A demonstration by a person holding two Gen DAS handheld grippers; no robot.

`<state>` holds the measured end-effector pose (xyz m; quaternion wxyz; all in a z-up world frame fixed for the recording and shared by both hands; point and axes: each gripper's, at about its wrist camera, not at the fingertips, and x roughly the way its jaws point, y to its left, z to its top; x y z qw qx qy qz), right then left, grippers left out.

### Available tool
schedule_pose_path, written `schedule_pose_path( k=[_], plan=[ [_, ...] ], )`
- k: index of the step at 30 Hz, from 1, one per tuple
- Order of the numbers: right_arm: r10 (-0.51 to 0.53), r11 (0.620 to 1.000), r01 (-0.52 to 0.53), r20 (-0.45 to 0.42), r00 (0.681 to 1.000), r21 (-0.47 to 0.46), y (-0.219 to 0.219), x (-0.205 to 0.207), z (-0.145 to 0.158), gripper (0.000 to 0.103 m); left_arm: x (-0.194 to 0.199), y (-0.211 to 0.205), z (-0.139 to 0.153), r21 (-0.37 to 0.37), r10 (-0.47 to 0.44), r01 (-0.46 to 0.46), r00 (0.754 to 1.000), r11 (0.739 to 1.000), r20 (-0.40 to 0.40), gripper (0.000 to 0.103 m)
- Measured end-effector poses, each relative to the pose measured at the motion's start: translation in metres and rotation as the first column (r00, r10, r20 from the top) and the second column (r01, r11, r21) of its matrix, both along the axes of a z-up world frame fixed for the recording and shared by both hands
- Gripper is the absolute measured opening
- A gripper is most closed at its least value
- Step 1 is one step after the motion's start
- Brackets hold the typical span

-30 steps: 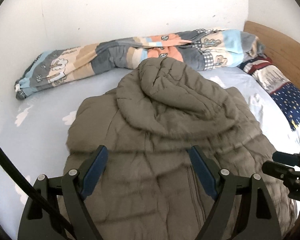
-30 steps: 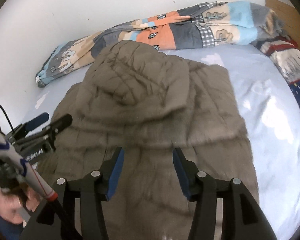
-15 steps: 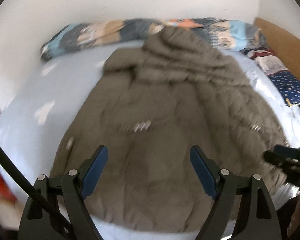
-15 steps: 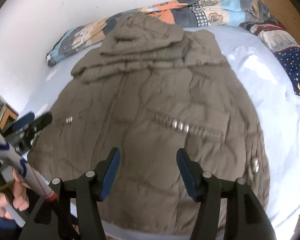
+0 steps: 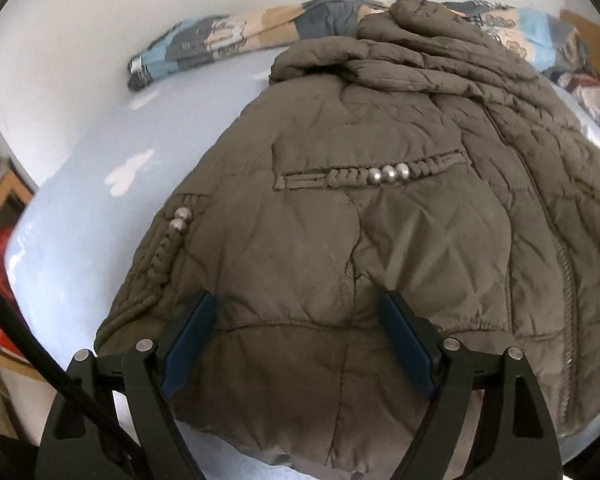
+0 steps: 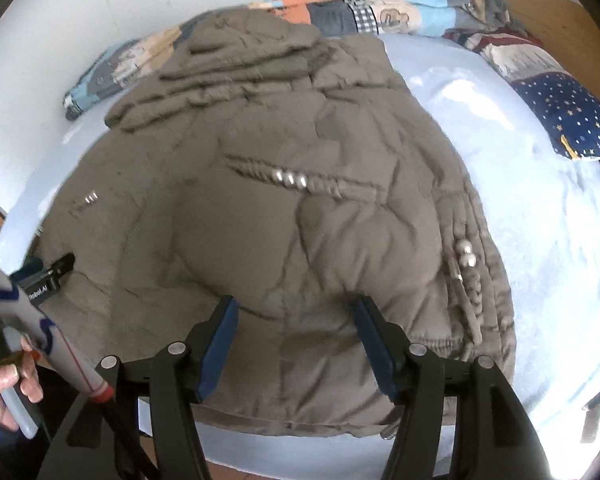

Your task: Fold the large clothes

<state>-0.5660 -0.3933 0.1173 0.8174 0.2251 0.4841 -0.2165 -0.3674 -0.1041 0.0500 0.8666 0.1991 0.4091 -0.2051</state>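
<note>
A large olive-brown quilted hooded jacket (image 5: 380,216) lies front up on the bed, hood at the far end, hem nearest me. It also fills the right wrist view (image 6: 284,208). Silver beads mark its pocket trims (image 5: 388,174). My left gripper (image 5: 300,312) is open and empty, low over the hem on the jacket's left half. My right gripper (image 6: 296,316) is open and empty, low over the hem on the right half. The left gripper's tips (image 6: 56,270) show at the left edge of the right wrist view, by the jacket's left side.
The pale blue bed sheet (image 6: 540,216) spreads around the jacket. A rolled patterned blanket (image 5: 228,40) lies along the white wall behind. A star-print pillow (image 6: 568,112) and wooden headboard (image 6: 560,16) are at the right. The bed's near edge (image 6: 300,452) is just below the hem.
Both grippers have pulled back from the hood end toward the hem at the bed's near edge. The whole jacket now shows. Both stayed open and empty.
</note>
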Motion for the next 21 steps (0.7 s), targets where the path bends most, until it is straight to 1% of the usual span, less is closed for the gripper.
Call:
schedule_pose_path(
  k=[1, 5, 11, 14, 21],
  plan=[
    [0.008, 1.000, -0.008, -0.006, 1.000, -0.008, 0.002, 0.000, -0.002, 0.068, -0.002, 0.000, -0.002, 0.004, -0.004, 0.004, 1.000, 1.000, 0.013, 0.085],
    [0.032, 0.999, -0.033, -0.029, 0.999, -0.031, 0.006, 0.003, -0.012, 0.073, 0.000, 0.003, -0.003, -0.006, -0.004, 0.005, 1.000, 1.000, 0.021, 0.088],
    [0.037, 0.999, -0.038, -0.031, 0.999, -0.037, 0.007, 0.005, -0.018, 0.076, -0.001, 0.001, -0.004, -0.002, 0.000, 0.000, 0.999, 1.000, 0.034, 0.091],
    [0.040, 0.998, -0.041, -0.030, 0.999, -0.043, 0.008, 0.006, -0.020, 0.077, -0.001, 0.002, -0.005, -0.004, -0.007, 0.007, 0.999, 1.000, 0.053, 0.093],
    [0.051, 0.997, -0.052, -0.018, 0.999, -0.064, 0.012, 0.006, -0.022, 0.080, -0.001, 0.004, -0.005, -0.008, -0.011, 0.012, 0.998, 1.000, 0.062, 0.093]
  ],
)
